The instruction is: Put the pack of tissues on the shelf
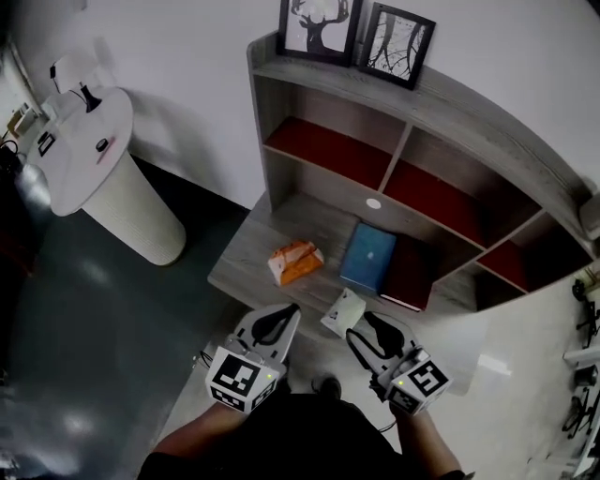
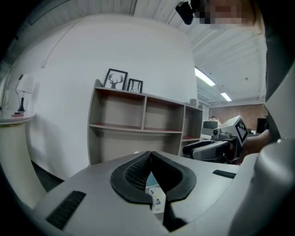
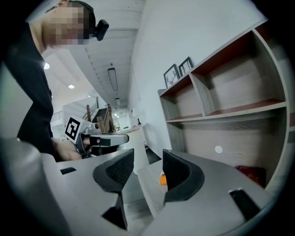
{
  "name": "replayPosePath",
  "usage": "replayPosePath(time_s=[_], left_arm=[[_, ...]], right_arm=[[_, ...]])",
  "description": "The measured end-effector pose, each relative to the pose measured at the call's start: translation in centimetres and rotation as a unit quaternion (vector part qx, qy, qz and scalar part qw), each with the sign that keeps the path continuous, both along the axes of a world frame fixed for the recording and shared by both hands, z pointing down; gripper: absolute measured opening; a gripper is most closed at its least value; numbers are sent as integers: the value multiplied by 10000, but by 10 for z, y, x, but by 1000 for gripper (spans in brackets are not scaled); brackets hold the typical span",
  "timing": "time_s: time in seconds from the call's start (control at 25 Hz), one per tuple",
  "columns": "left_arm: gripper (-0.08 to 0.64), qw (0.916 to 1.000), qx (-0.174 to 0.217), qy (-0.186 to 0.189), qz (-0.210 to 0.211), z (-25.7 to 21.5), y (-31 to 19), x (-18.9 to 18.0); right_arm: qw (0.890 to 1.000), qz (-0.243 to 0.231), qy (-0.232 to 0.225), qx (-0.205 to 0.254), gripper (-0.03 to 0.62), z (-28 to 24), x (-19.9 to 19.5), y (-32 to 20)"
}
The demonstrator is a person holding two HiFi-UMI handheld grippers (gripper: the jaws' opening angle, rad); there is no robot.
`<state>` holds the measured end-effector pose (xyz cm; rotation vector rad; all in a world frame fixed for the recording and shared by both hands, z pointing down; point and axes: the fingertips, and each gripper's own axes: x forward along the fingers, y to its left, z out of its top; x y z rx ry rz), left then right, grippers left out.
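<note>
A small white pack of tissues (image 1: 343,312) lies at the front edge of the grey shelf unit's lowest board (image 1: 246,262). It sits between my two grippers and touches neither. An orange pack (image 1: 295,262) rests farther back to the left and shows between the right jaws as the orange pack (image 3: 162,179). My left gripper (image 1: 292,308) is shut and holds nothing; through the slit under its closed tips (image 2: 150,154) I see the white pack (image 2: 157,201). My right gripper (image 1: 362,325) stands open just right of the white pack, with its jaws (image 3: 148,155) apart and empty.
A blue book (image 1: 368,258) and a dark red book (image 1: 408,272) lie side by side on the lowest board. Above them are red-floored compartments (image 1: 323,150). Two framed pictures (image 1: 319,28) stand on top. A round white pedestal table (image 1: 89,155) stands at the far left on the dark floor.
</note>
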<state>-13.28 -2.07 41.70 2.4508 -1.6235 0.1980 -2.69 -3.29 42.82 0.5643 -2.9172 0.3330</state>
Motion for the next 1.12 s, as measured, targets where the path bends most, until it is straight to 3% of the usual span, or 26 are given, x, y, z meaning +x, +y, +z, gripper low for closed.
replayPosePath(time_s=[0.24,0.52,1.12], left_arm=[[15,9973,-56,68,723,12,-30,-26],[15,9910,-225,216,1300,34,-49,-34],[15,9786,-867,368,1830,106,-66,-15]], right_arm=[[9971,734,184,-75,156,13,-25,-23],[9898,1252,617,-277,170,49,-36,-31],[9656,1899,1223,-1287,195,193,-3,-30]])
